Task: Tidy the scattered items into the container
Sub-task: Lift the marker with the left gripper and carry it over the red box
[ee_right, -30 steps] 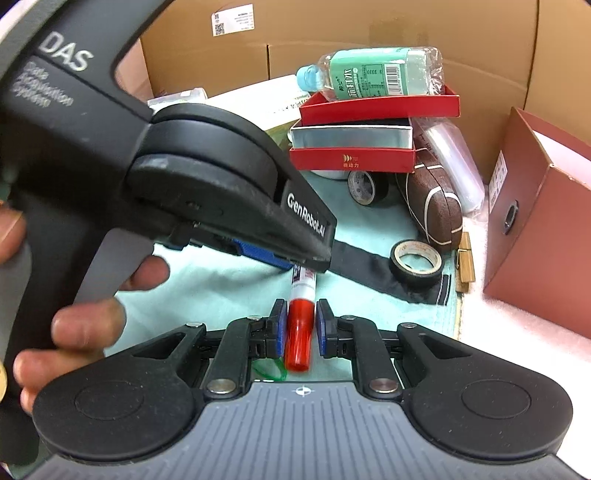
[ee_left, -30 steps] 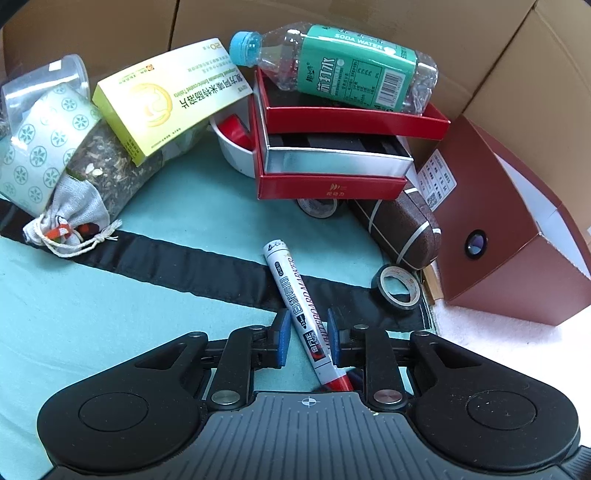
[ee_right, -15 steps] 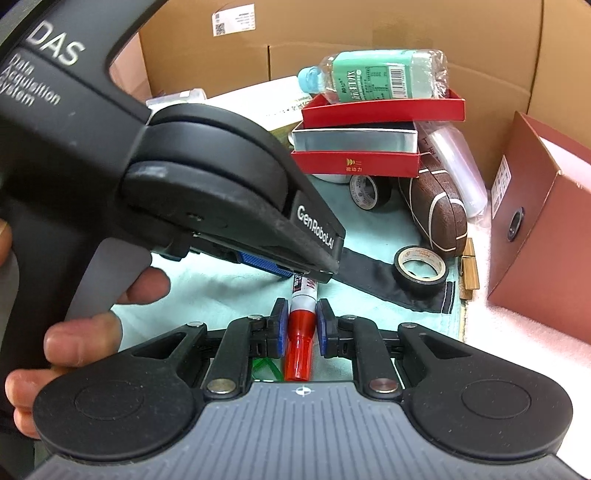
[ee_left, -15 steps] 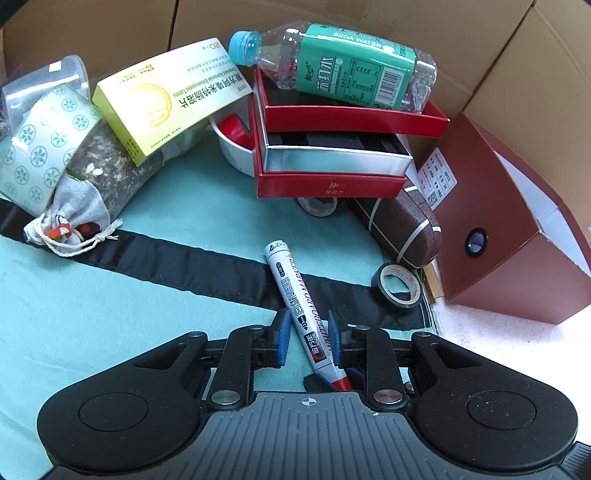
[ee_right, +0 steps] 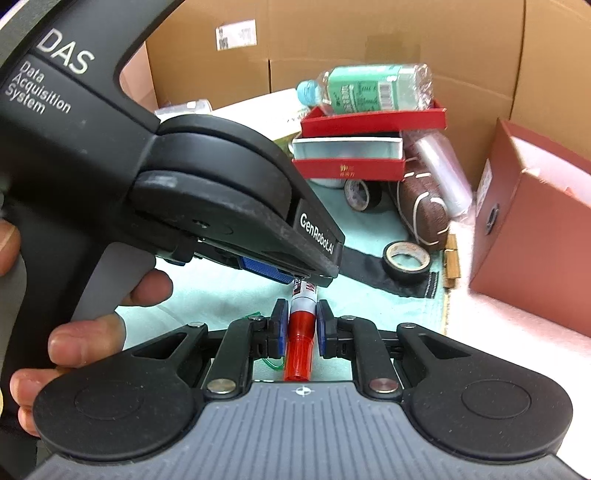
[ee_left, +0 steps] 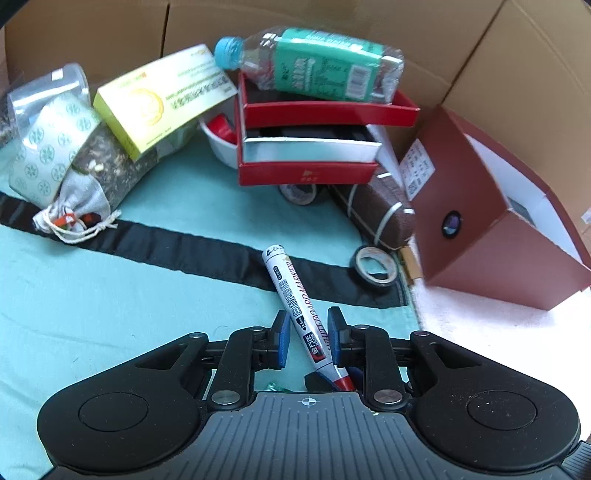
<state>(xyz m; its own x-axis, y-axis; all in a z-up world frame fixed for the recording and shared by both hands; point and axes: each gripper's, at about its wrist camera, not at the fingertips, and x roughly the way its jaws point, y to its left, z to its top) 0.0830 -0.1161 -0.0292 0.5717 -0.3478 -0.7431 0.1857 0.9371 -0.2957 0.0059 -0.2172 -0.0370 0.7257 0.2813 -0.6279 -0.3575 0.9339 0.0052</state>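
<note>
Cardboard walls (ee_left: 110,33) ring a teal cloth (ee_left: 110,314) where both fingers (ee_left: 284,332) (ee_right: 322,325) clench a whiteboard marker (ee_left: 295,295), white end pointing away toward the clutter.

Brown cardboard walls (ee_left: 110,33) close in the back and right side, creased at vertical folds; a white shipping label (ee_right: 236,36) sticks high on one panel; even, bright light falls throughout, with soft shadows.

Red-capped white marker (ee_left: 295,295) — black-striped teal cloth (ee_left: 110,295)
</note>
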